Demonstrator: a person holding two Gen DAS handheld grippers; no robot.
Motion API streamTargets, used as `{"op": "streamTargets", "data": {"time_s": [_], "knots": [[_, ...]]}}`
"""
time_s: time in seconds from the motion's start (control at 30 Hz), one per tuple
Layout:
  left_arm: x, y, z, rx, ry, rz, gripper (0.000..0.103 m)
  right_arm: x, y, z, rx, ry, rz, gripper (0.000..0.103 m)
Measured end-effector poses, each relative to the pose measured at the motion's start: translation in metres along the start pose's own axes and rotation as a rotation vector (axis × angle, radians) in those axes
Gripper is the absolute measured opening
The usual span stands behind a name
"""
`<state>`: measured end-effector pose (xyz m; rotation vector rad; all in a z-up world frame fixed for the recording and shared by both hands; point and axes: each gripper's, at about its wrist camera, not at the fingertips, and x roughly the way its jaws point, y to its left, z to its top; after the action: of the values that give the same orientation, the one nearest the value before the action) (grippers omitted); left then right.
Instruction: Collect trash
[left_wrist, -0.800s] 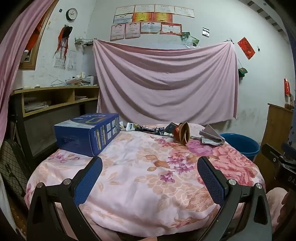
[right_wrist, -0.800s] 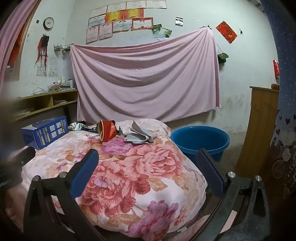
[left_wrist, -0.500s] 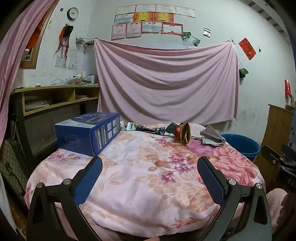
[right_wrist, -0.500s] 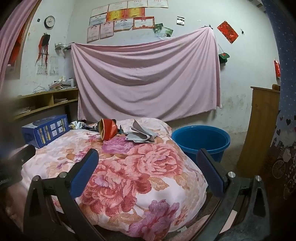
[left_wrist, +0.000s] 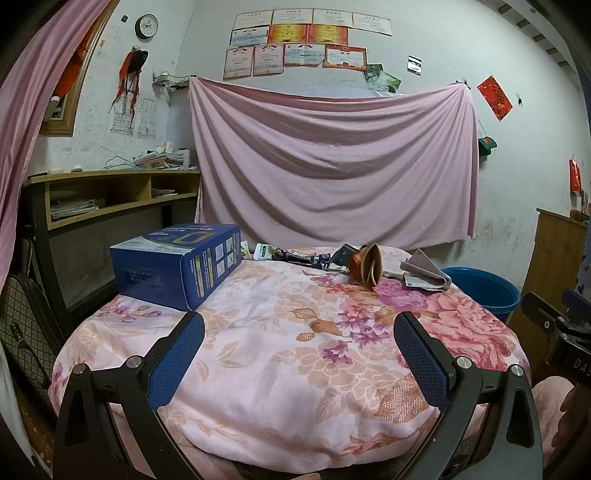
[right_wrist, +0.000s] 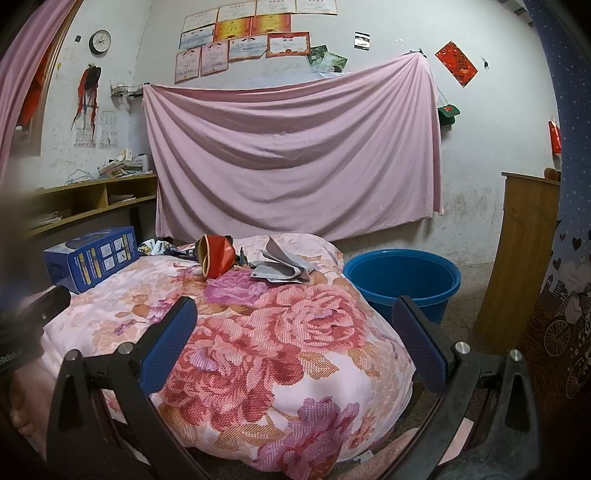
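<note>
A floral-covered table (left_wrist: 280, 354) carries the trash at its far side. A crushed red paper cup (left_wrist: 365, 264) (right_wrist: 216, 254) lies on its side. Beside it lie a folded grey paper (left_wrist: 424, 273) (right_wrist: 284, 267) and a dark snack wrapper (left_wrist: 295, 255) (right_wrist: 162, 248). A blue cardboard box (left_wrist: 177, 264) (right_wrist: 92, 256) sits at the left. A blue plastic basin (right_wrist: 402, 278) (left_wrist: 484, 291) stands on the floor to the right of the table. My left gripper (left_wrist: 297, 354) and right gripper (right_wrist: 293, 343) are both open and empty, at the table's near edge.
A wooden shelf unit (left_wrist: 110, 195) with papers stands at the left wall. A pink sheet (left_wrist: 332, 166) hangs on the back wall. A wooden cabinet (right_wrist: 528, 258) stands at the right, beyond the basin. A checked bag (left_wrist: 22, 328) sits at the far left.
Both views have shifted very slightly; the grippers stay open and nothing on the table has moved.
</note>
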<state>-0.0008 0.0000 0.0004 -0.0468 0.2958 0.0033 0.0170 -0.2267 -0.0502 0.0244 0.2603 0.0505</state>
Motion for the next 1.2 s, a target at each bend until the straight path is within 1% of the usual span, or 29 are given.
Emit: {"op": "streamTargets", "data": {"time_s": [1.2], "knots": [[0.0009, 0.0006, 0.0005, -0.001, 0.001, 0.002, 0.100, 0.0007, 0.0000, -0.0004, 0.000, 0.004, -0.001, 0.103]]}}
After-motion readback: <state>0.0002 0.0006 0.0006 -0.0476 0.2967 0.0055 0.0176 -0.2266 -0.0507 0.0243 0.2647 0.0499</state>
